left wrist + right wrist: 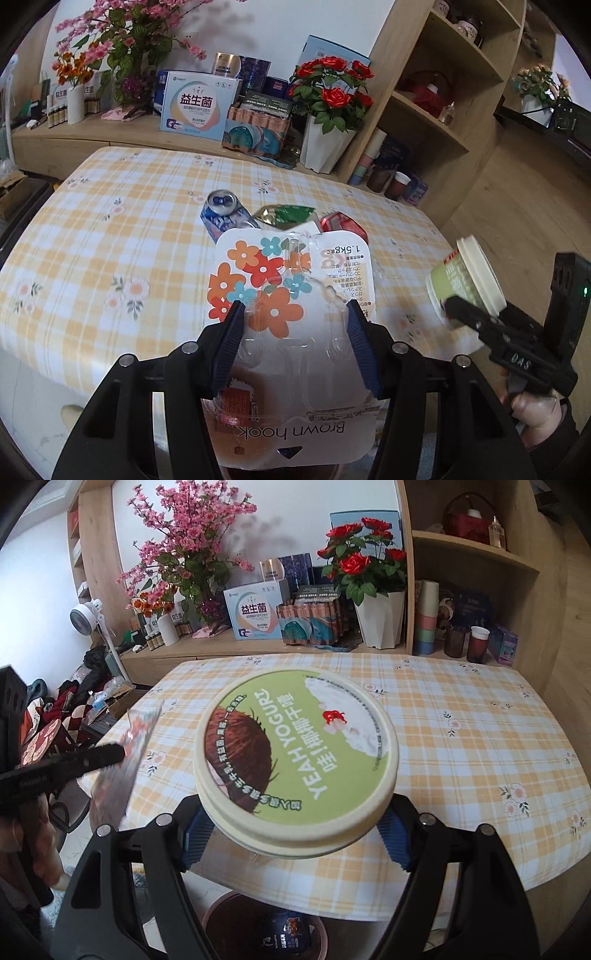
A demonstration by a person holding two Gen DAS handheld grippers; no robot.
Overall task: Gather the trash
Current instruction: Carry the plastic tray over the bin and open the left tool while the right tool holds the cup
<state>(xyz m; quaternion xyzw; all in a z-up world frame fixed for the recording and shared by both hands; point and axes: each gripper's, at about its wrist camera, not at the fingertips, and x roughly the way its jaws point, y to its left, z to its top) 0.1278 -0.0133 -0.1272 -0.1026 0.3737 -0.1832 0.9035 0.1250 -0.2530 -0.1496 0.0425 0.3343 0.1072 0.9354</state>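
Two tools were busy at once: the left tool [293,314] was clamped on a flowery hook blister pack [291,295], held flat with its long axis running away from the camera, "Brown hook" end nearest. The right tool [295,834] was squeezed around a yogurt tub [295,760], lid tipped toward the lens, up off the bench [480,746]. A can [225,214] and wrappers [284,214] lay on the yellow checked cloth. Below the edge sat a bin [236,915] on the floor; flowers [362,568] lined the sideboard.
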